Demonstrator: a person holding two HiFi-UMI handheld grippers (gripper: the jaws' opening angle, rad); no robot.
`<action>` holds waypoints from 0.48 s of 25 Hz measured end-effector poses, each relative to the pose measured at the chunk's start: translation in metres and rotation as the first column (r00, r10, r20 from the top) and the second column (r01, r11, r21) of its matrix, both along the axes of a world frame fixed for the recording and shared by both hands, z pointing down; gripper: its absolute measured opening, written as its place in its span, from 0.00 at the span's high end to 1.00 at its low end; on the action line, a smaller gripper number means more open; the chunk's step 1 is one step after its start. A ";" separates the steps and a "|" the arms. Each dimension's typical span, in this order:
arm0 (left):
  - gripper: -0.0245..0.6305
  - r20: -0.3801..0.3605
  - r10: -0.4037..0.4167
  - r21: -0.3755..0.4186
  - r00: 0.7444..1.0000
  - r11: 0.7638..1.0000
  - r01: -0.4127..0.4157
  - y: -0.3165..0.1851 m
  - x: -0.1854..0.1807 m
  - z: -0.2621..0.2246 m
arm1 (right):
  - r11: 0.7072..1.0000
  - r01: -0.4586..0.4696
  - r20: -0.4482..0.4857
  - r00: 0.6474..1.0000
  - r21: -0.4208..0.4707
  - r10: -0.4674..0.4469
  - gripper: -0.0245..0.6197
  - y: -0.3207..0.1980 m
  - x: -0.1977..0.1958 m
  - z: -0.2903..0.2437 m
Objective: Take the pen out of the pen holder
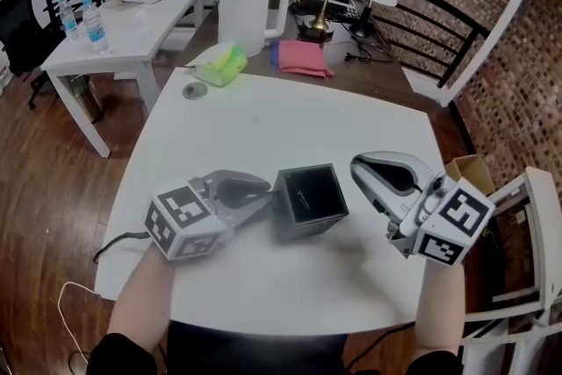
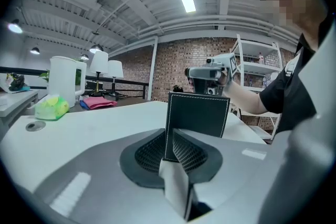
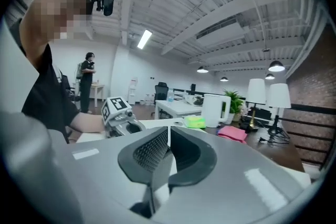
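Left tongs (image 1: 269, 194) clamping pen holder (image 1: 307, 229) wall at frame centre, steadying it on worktop (image 1: 263, 118); right tongs (image 1: 357, 165) opening, nothing between.

Matt stitched leather-look pen holder (image 1: 309, 199); smooth white table (image 1: 263, 127)

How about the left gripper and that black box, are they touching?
Touching. In the left gripper view, the left gripper has its jaws closed on the near wall of the black pen holder, with a pad pressed on each side.
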State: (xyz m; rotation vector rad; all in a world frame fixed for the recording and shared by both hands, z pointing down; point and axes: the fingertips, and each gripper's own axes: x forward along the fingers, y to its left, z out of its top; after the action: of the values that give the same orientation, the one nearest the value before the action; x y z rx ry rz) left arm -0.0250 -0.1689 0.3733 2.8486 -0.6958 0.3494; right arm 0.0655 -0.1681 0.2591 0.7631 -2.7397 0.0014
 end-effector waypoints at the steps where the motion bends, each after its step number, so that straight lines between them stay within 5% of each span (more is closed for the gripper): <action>1: 0.89 -0.002 0.000 0.003 1.000 1.000 0.000 0.000 0.000 -0.001 | 0.999 0.045 -0.017 0.999 -0.027 -0.046 0.91 0.003 -0.011 -0.005; 5: 0.89 -0.008 0.002 0.017 1.000 1.000 -0.001 0.000 0.001 -0.004 | 0.977 0.160 -0.129 0.976 -0.139 -0.178 0.83 0.005 -0.049 0.003; 9: 0.89 -0.011 0.008 0.033 1.000 0.999 -0.007 0.000 0.003 -0.008 | 0.963 0.186 -0.285 0.929 -0.196 -0.237 0.83 0.001 -0.069 0.030; 12: 0.89 -0.009 0.015 0.030 1.000 0.999 -0.014 0.001 0.004 -0.008 | 0.951 0.193 -0.303 0.916 -0.242 -0.263 0.81 0.004 -0.081 0.035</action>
State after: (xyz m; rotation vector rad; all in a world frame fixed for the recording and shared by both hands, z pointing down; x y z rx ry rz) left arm -0.0210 -0.1678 0.3654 2.8829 -0.6844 0.3299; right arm -0.0151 -0.1645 0.2938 0.3427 -2.4386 0.0981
